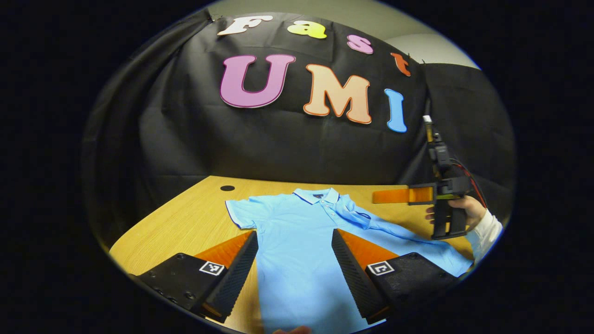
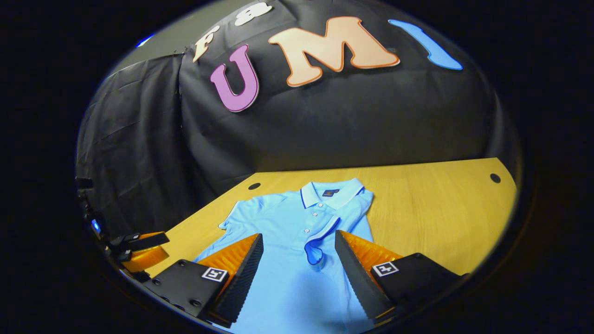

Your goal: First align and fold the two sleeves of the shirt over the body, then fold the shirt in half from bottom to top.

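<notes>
While the light-blue short-sleeved polo shirt lies flat on the light wooden table, collar toward the booth's black wall, one sleeve is folded over its chest. Left gripper and right gripper hover above the shirt, jaws spread wide, gripping nothing.

Lower hem of the light blue shirt cut off at the bottom edge of the left gripper view, likewise in the right gripper view. Part of its right side hidden behind the finger of the left gripper. In the left gripper view, the holding hand largely hidden behind the other gripper's body, its sleeve cut off at the rim. Collar label too small to read. Table's near edge out of frame.
</notes>
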A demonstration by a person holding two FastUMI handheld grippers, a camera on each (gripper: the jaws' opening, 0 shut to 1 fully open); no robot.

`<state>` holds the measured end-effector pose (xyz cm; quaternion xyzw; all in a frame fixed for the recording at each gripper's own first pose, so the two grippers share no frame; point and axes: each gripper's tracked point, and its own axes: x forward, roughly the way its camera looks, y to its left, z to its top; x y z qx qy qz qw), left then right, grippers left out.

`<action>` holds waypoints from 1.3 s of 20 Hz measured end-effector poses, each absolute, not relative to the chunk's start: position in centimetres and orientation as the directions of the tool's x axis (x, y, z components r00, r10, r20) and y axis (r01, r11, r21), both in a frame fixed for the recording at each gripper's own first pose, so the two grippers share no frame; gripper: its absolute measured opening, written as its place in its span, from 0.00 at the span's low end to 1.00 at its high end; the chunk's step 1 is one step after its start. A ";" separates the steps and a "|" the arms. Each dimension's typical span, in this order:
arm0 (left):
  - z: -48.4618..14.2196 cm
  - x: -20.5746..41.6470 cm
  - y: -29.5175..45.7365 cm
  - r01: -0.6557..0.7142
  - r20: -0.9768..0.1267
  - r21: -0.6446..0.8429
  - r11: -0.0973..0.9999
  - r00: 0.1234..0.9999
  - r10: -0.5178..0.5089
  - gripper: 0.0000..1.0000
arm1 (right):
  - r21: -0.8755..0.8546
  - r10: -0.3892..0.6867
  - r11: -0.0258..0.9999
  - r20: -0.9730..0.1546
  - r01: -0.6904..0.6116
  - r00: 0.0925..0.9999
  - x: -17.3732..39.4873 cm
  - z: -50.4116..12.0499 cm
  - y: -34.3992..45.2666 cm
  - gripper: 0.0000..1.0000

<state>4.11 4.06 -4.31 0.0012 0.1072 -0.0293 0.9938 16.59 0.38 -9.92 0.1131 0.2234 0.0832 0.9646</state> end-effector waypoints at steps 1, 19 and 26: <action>-3.9 5.1 4.8 0.051 -0.206 0.013 0.999 0.977 -0.047 0.95 | 0.239 0.193 0.965 -0.391 -0.103 0.900 15.5 -9.2 -0.3 0.97; -10.1 21.6 15.0 -0.133 -0.526 0.043 0.990 0.839 0.136 0.95 | 0.186 0.043 0.983 -0.212 -0.003 0.976 1.8 -4.1 -5.8 0.97; -13.1 22.4 16.0 -0.140 -0.574 0.075 0.987 0.804 0.157 0.95 | 0.156 0.015 0.988 -0.196 0.016 0.980 0.7 -3.1 -6.8 0.97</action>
